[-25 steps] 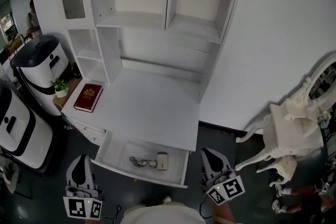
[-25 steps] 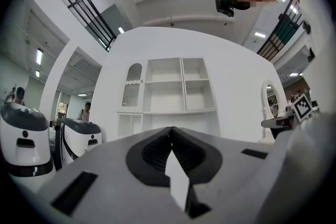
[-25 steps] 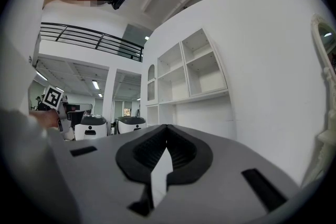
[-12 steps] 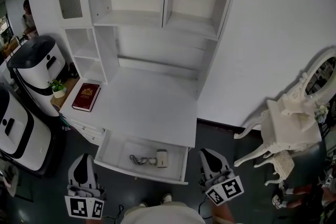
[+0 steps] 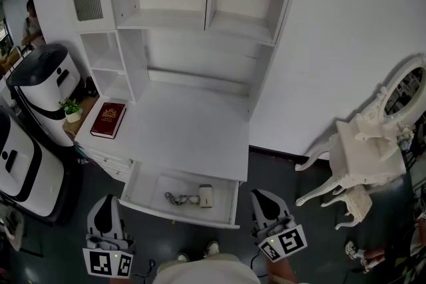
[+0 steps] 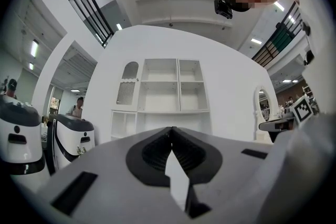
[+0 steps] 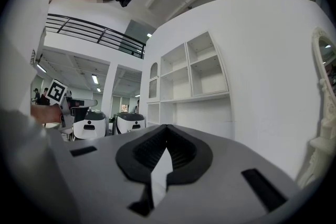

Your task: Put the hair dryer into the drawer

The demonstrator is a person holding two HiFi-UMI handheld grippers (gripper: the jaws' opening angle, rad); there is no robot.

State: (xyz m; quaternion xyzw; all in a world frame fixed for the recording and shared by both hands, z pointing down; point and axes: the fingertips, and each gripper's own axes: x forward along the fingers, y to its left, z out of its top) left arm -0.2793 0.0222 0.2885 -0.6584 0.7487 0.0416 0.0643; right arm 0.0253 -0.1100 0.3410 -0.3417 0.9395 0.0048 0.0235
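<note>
Your hair dryer point(image 5: 206, 195) already lies inside the open drawer point(image 5: 150, 186), towards its right half, with its cord point(image 5: 176, 198) bunched in a loose heap just to its left. It looks like a small, compact white unit: judge it a hard, smooth plastic shell, rigid and fairly light, but slippery under the pads. If you need to shift it, take it across the narrowest part of the body or handle, not by the cord, which is limp and would only drag and swing. The drawer hangs out below the white desk top point(image 5: 186, 136), where a dark red book point(image 5: 108, 120) rests at the far left. Your left gripper point(image 5: 105, 199) sits just off the drawer's left front corner and your right gripper point(image 5: 258, 195) off its right one. Both are clenched on nothing, clear of the drawer and the dryer
</note>
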